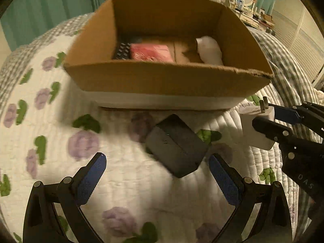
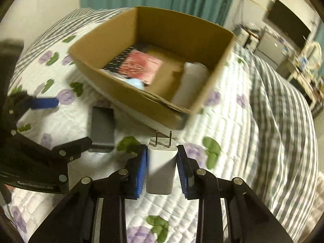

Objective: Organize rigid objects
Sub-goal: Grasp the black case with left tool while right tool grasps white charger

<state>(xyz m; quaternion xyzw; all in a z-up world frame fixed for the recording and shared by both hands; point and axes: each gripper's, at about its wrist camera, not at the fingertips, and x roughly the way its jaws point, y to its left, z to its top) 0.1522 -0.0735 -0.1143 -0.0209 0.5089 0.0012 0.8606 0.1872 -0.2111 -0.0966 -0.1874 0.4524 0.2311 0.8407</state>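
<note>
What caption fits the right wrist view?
Right gripper shut on white charger, prongs toward cardboard box; black case lies on quilt.

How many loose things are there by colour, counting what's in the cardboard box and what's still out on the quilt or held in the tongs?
White: 2, the plug adapter held in the right tongs and a white item in the box
Black: 2, the black block on the quilt and a dark keyed item in the box
Pink-red: 1, a flat packet
Light blue: 1, a small round thing
Total: 6
</note>
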